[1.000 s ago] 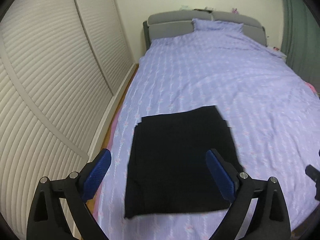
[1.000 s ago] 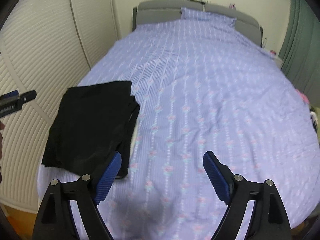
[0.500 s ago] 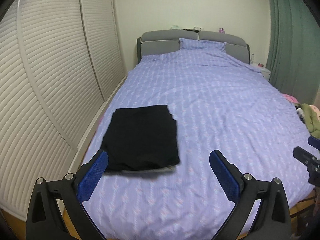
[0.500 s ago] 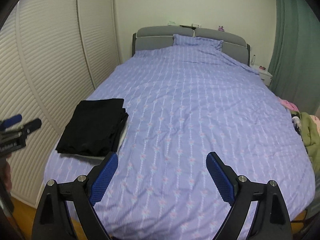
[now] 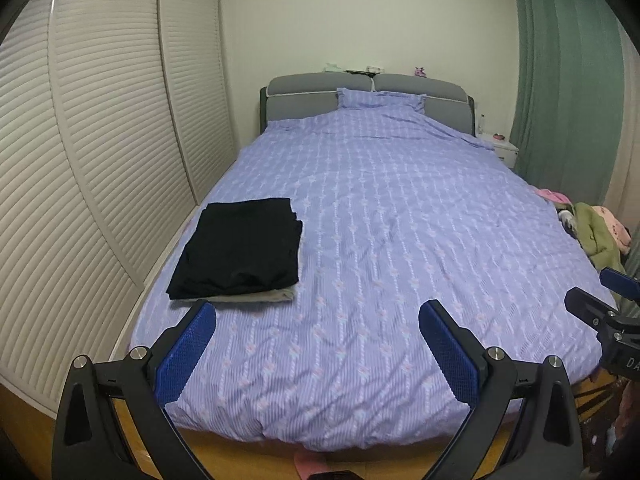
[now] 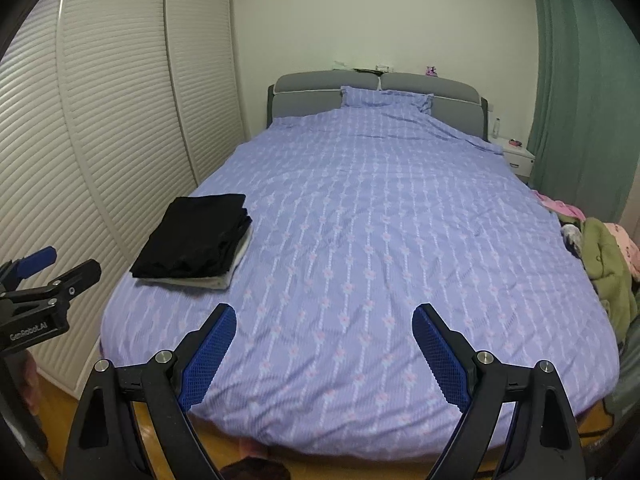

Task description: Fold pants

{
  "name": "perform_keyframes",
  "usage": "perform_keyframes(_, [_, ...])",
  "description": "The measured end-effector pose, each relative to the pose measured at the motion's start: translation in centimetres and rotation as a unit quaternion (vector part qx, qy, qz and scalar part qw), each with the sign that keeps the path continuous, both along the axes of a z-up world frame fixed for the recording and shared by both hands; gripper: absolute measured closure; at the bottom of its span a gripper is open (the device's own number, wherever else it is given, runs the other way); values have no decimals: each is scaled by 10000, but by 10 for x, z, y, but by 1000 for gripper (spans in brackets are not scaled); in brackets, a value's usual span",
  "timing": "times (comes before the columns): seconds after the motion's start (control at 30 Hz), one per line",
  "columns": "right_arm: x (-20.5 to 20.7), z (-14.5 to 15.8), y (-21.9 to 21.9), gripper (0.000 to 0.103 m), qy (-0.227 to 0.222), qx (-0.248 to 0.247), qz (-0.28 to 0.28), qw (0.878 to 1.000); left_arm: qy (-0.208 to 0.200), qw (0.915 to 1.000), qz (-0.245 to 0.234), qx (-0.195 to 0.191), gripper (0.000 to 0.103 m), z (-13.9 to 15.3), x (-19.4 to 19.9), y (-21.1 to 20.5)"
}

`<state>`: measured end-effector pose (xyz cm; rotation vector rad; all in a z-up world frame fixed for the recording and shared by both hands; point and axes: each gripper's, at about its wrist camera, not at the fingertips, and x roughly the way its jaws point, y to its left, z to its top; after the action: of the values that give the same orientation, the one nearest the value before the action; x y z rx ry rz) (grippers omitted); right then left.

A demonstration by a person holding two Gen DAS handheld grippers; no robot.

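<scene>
On the lilac patterned bed cover (image 5: 400, 248), near its left edge, neatly folded black pants (image 5: 240, 246) are lying atop a folded grey garment (image 5: 256, 297), seemingly stacked as finished. Left gripper (image 5: 318, 312) and right gripper (image 6: 324, 316) are hovering wide apart, empty.

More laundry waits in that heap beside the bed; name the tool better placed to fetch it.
Right, probably: the clothes heap lies off the bed's right edge, nearer the right tool. The left tool sits toward the folded black pants. Both open.
</scene>
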<state>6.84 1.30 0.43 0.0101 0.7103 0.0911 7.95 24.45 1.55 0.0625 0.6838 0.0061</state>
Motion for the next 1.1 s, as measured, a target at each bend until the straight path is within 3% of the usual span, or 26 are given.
perform_keyframes(0.47, [-58,16,-31,12,-208,105,-345,9991,-284,9990,-330,130,0,22,-48,-35])
perform_keyframes(1.1, [-74,23,-46,12,-265,155,-469,9984,-352,9977,-565,114,0,32,-55,-45])
